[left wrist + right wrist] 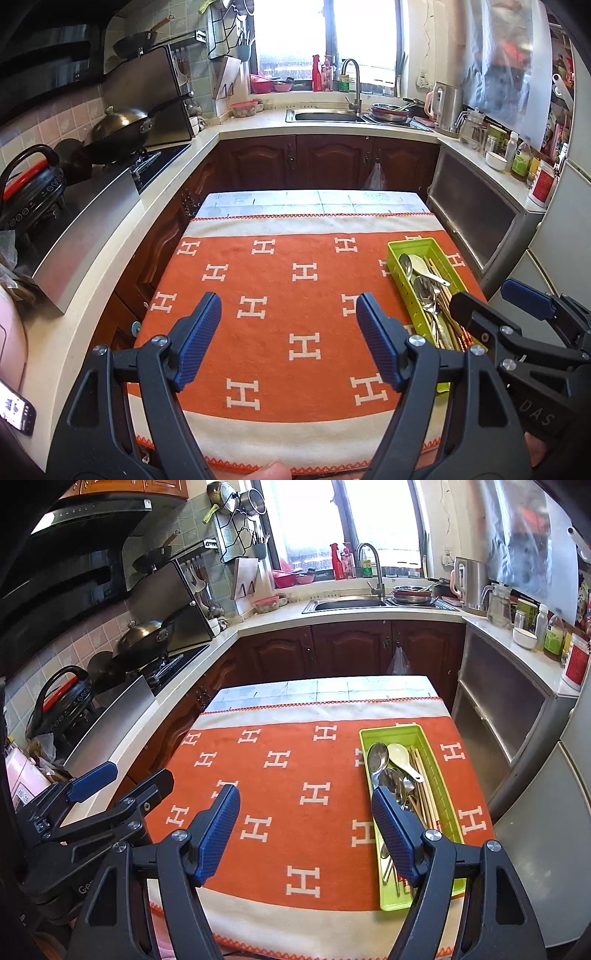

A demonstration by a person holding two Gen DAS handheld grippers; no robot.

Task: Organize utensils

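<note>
A lime-green tray point(388, 731) lies on the right side of an orange towel point(280, 842) with white H marks. It holds metal spoons point(377, 755), a white ceramic spoon point(400, 755) and wooden chopsticks point(424, 786), all laid lengthwise. My right gripper point(306, 790) hovers open above the towel, and its right finger covers the tray's near left part. Left of it, my left gripper point(287, 299) is open over the towel's middle, with nothing between its blue pads. In the left wrist view the tray point(410, 243) lies at the right, partly behind my right gripper point(487, 291).
The table stands in a U-shaped kitchen. A stove with a wok point(147, 635) and a pressure cooker point(62, 701) line the left counter. A sink point(347, 603) is under the far window. A fridge point(554, 812) stands close on the right. A phone point(16, 411) lies at the near left.
</note>
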